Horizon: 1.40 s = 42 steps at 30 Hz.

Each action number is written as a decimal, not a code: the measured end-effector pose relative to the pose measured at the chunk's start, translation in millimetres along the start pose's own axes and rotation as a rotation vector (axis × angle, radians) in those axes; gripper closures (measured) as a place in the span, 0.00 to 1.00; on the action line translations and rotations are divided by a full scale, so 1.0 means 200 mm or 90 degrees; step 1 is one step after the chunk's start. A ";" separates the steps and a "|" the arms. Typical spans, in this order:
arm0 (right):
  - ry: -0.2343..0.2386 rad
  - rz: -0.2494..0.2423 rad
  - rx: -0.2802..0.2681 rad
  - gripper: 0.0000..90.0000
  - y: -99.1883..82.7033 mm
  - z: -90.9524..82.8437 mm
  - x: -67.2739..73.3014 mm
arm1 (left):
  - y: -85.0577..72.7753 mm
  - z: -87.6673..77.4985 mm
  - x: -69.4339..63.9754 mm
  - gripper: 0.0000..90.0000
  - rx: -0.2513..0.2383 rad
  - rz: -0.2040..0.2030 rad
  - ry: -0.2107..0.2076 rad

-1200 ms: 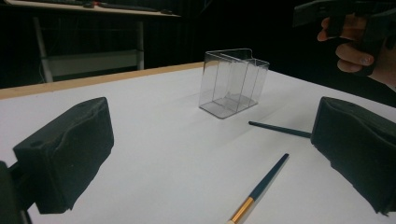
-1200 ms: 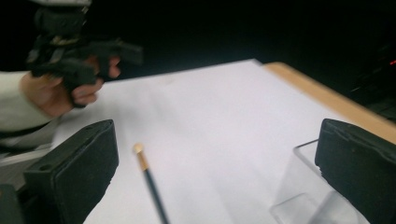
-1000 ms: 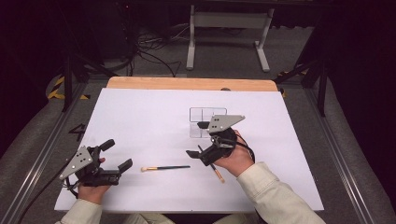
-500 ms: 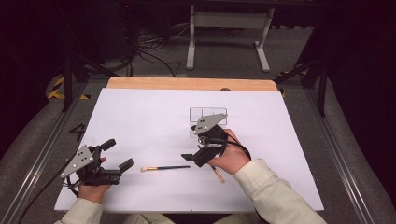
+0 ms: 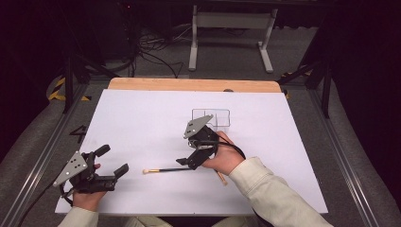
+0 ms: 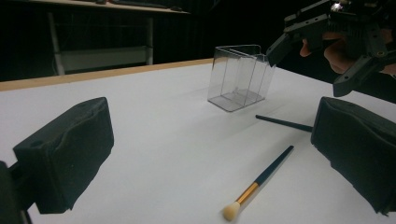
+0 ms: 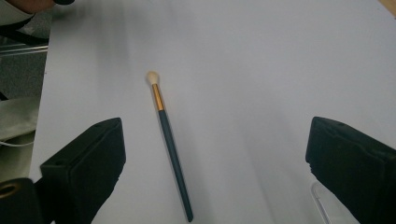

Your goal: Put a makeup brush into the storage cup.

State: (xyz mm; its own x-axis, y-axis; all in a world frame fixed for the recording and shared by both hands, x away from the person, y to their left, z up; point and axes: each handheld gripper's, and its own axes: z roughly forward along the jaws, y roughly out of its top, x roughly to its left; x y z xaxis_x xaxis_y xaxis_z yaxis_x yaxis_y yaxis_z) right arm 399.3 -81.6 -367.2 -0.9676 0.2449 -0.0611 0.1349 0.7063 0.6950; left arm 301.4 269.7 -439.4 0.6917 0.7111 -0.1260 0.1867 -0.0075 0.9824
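The right gripper [image 5: 185, 164] hangs over the dark handle end of the makeup brush [image 5: 166, 170], jaws wide, nothing held. The brush lies flat on the white tabletop [image 5: 142, 123], its pale tip toward 9 o'clock. The left gripper [image 5: 116, 165], also wide and empty, rests near the 8 o'clock corner.

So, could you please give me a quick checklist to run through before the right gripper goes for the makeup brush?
1. Right gripper open wide enough: ok; its fingers stand well apart, though they have just been closing a little, with nothing pressed between them.
2. Makeup brush lies between the fingers: ok in the right gripper view, nearer one finger than the other.
3. Brush flat and free on the white table: ok.
4. Fingers low enough to pinch the handle: cannot tell.
5. Left gripper out of the way: ok, open and off to the side.
6. Clear divided box upright and ready: ok.
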 end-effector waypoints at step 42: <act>0.076 -0.026 0.171 0.43 0.01 0.30 0.01 | 0.00 -0.05 0.00 0.01 -0.002 -0.004 0.011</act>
State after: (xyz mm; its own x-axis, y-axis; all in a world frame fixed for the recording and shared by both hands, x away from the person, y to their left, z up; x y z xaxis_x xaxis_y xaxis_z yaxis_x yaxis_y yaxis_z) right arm 410.0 -38.7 -408.9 -0.9895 0.1441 0.0113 0.1319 0.8686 0.4776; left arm 295.4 276.9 -438.7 0.6777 0.7237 -0.1304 0.1888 0.0002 0.9820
